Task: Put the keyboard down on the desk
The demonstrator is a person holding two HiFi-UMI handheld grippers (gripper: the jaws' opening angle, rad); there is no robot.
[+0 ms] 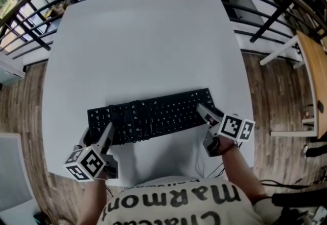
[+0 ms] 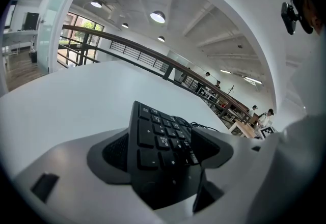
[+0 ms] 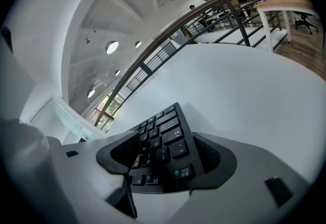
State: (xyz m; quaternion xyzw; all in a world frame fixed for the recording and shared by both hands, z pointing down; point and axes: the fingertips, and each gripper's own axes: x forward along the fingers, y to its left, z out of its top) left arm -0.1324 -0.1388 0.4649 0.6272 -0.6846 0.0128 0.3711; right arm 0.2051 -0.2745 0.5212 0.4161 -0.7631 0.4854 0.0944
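Left gripper [image 1: 106,132] and right gripper [image 1: 204,112] are each clamped wide on one end of the keyboard [image 1: 153,115]. Left gripper view shows pads gripping the numpad end, right gripper view the Esc end. Only the head view shows the full span, over the desk's [image 1: 143,40] near half. Contact with the desk is unclear. Railing [image 1: 278,14] beyond.

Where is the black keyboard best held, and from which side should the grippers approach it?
At its two short ends, one gripper each, coming from the person's side. The keyboard is long, thin and flat, so jaws close across its thickness and end grips keep it level. Left gripper and right gripper hold it so.
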